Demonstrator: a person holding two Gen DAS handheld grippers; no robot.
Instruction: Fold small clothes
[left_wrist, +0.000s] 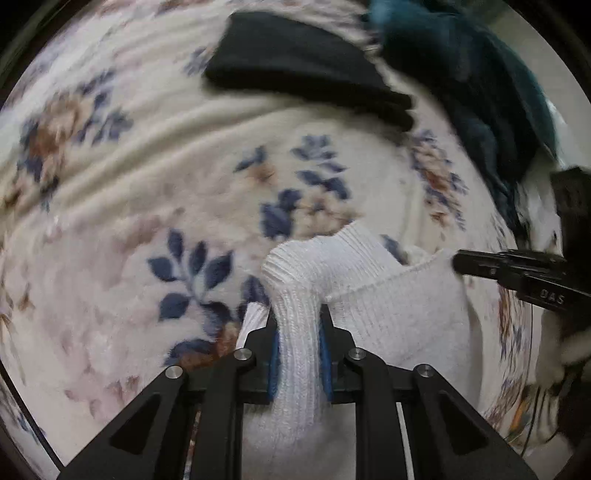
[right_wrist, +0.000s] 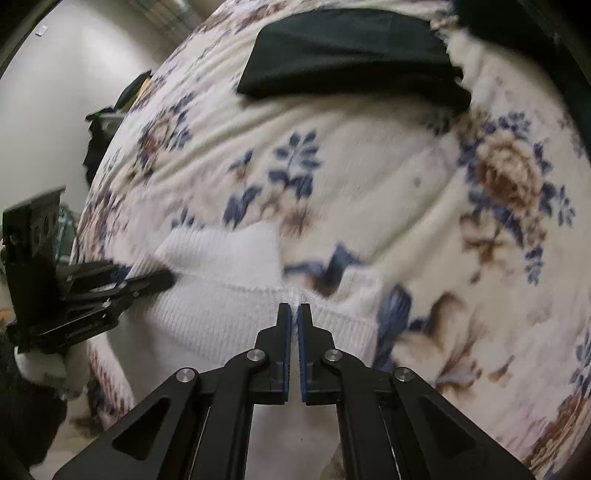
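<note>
Left tongs (left_wrist: 298, 332) clench the white sock's (left_wrist: 388, 295) bunched cuff; right tongs (right_wrist: 294, 314) pinch its ribbed edge (sock stretched between them) over the floral blanket (right_wrist: 369, 184).

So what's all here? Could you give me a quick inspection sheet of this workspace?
Surface: floral blanket, rumpled.
Job's things: white knit sock, held at two spots.
Clutter: folded black garment; dark teal cloth at the edge.
Grippers: left gripper shut on a bunched part of the sock; right gripper pinching its ribbed edge.
Cables: thin wires beside the right gripper.
Surroundings: plain wall.
</note>
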